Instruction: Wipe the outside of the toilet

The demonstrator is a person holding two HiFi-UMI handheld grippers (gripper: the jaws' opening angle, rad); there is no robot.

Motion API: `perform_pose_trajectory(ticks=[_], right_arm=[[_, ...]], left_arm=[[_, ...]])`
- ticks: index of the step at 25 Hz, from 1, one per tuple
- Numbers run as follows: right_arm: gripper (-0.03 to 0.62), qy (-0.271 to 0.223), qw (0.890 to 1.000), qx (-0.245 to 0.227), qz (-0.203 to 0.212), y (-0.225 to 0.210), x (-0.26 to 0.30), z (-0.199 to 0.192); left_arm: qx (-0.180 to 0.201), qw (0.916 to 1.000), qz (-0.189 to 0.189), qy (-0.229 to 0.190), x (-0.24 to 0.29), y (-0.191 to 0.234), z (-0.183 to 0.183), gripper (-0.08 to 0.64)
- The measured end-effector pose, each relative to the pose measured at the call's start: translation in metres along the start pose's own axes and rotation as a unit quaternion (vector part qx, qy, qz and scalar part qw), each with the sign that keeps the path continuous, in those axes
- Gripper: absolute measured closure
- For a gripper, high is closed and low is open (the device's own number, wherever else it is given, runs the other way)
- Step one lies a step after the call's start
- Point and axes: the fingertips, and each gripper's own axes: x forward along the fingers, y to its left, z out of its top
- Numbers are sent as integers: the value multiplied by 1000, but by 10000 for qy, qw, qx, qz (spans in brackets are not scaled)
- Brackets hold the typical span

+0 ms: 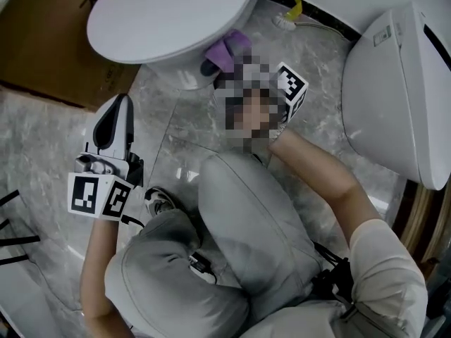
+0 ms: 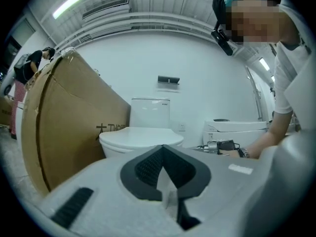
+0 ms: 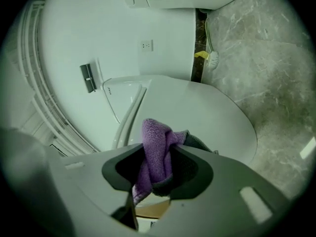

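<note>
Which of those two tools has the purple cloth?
The right tool, clamping the purple cloth by the toilet; the left tool is shut, empty.

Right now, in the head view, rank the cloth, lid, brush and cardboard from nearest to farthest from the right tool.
1. The cloth, clamped in the right tool.
2. The lid, just past the cloth, top centre.
3. The brush, on the floor by the wall, right of the lid.
4. The cardboard, far left, beyond the toilet.
</note>
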Motion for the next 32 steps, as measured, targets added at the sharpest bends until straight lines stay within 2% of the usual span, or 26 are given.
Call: perform_pose_trajectory(ticks=[4, 6, 8, 10, 13, 17, 20, 24, 27, 32], right_arm=[[451, 217, 9984, -239, 465, 32, -6, -1], [450, 397, 9942, -559, 829, 45, -8, -3], [442, 553, 9899, -874, 965, 42, -13, 2], [442, 556, 9930, -871, 577, 9, -18, 13], [442, 479, 9975, -325, -409, -73, -24, 22], [440, 509, 9902, -147, -1294, -166, -29, 14], [434, 694, 9849, -100, -1582, -210, -24, -3], [431, 907, 9759, -79, -1982, -255, -13, -28], [425, 1103, 9724, -192, -2045, -270, -2, -44], [378, 1425, 9676, -434, -2039, -281, 12, -58]], left_arm=[[162, 9998, 19, 122, 2, -4, 2, 554], [192, 9997, -34, 149, 6, -7, 2, 554], [196, 9996, -124, 154, 15, -14, -1, 554], [109, 9997, -185, 129, 25, -17, -8, 554], [-134, 9996, -230, 72, 36, -17, -21, 554], [-246, 9989, -404, 6, 40, -19, -30, 554], [-235, 9983, -526, -79, 41, -19, -30, 554], [-319, 9983, -478, -136, 36, -8, -34, 554], [-270, 9988, -397, -110, 28, 2, -40, 554], [-299, 9992, -267, -70, 15, 19, -45, 554]])
